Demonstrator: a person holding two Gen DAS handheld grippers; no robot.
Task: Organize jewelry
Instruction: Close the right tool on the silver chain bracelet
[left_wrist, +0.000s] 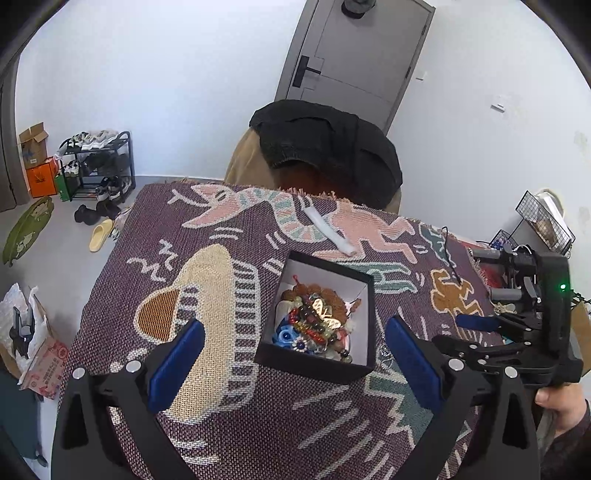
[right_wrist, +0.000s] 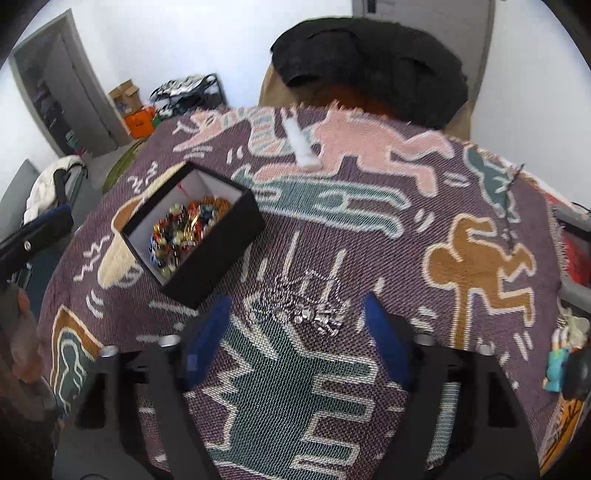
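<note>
A black box with a white lining holds a heap of coloured beads and jewelry. It sits on a patterned woven cloth. My left gripper is open, its blue pads either side of the box's near wall. In the right wrist view the box stands at the left, and a silver chain necklace lies loose on the cloth. My right gripper is open and empty, with the necklace just ahead between its fingertips. The right gripper also shows in the left wrist view.
A white flat strip lies on the cloth's far side. A chair with a black garment stands behind the table. A thin black cord lies at the right. Wire baskets and a small figurine are at the right edge.
</note>
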